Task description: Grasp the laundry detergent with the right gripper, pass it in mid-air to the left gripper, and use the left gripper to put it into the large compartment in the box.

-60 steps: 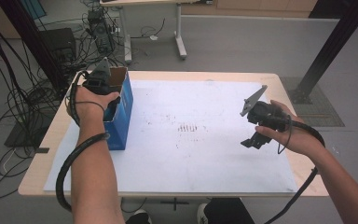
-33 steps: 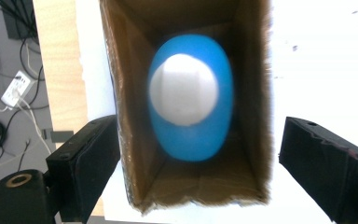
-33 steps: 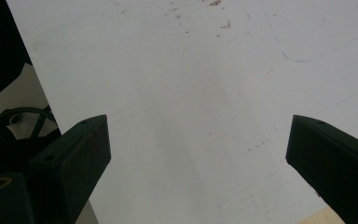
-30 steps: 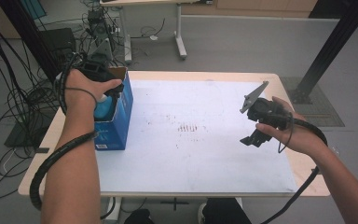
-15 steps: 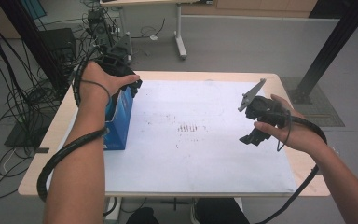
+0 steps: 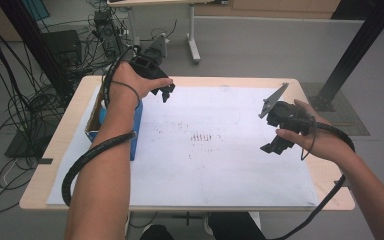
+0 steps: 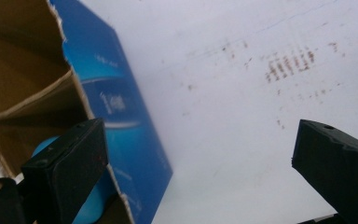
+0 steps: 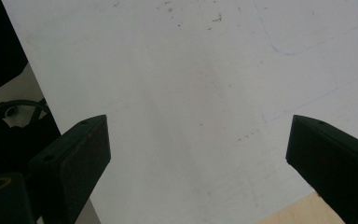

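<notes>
- White-sheeted worktop [image 6: 240,175], blue open box [image 6: 136,131] at frame left.
- Left claw [image 6: 167,92] upper left, jaws wide apart, empty.
- Right claw [image 6: 275,145] at right, likewise spread, empty.

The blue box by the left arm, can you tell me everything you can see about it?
The blue box is cardboard, blue with pale print outside and plain brown inside. Its top is open, with a torn edge and a brown divider. Something round and light blue sits inside. It stands at the table's left edge, partly hidden under the person's left forearm.
</notes>
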